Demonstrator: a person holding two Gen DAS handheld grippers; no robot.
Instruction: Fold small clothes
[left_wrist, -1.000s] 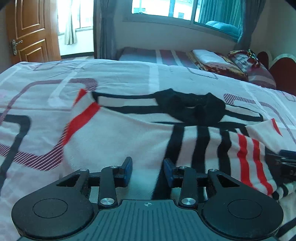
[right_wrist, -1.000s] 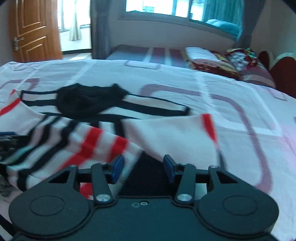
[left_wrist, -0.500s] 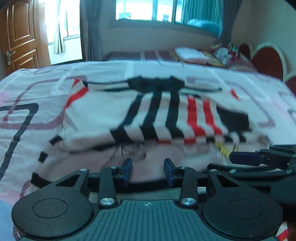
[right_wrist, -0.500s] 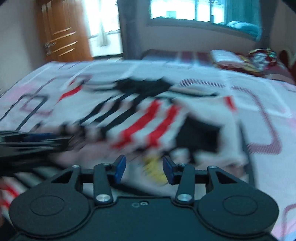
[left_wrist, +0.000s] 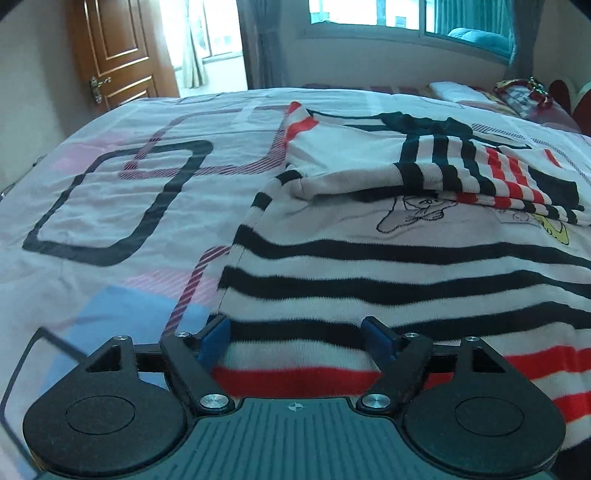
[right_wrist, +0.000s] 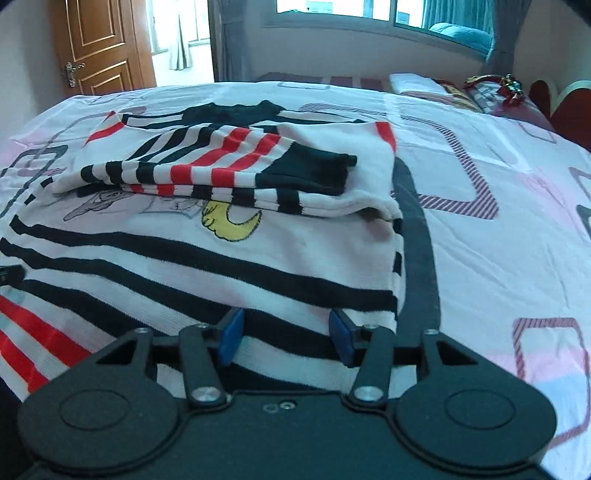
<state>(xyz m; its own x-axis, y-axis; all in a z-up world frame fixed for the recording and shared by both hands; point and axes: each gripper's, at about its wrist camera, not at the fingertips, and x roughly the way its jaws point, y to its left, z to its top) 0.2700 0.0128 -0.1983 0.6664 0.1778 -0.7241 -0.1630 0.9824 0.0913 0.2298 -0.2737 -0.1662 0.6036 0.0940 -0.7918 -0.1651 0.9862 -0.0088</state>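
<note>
Sweater (left_wrist: 424, 280) is lying flat on the bed (left_wrist: 122, 206), its striped sleeves folded across the chest just above the cartoon print (right_wrist: 221, 218). You are holding the left gripper (left_wrist: 295, 338) with fingers spread over the left hem. You are holding the right gripper (right_wrist: 286, 336) likewise parted, empty, over the right hem.

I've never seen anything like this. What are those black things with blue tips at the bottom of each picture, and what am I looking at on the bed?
Each picture comes from a camera on a hand-held pincer tool; a person carries one per hand. The left gripper and right gripper both stand open, holding nothing. On the patterned bedspread lies a small striped sweater, its sleeves folded across the chest. Both tools sit at its near hem. Pillows lie farther back.
</note>
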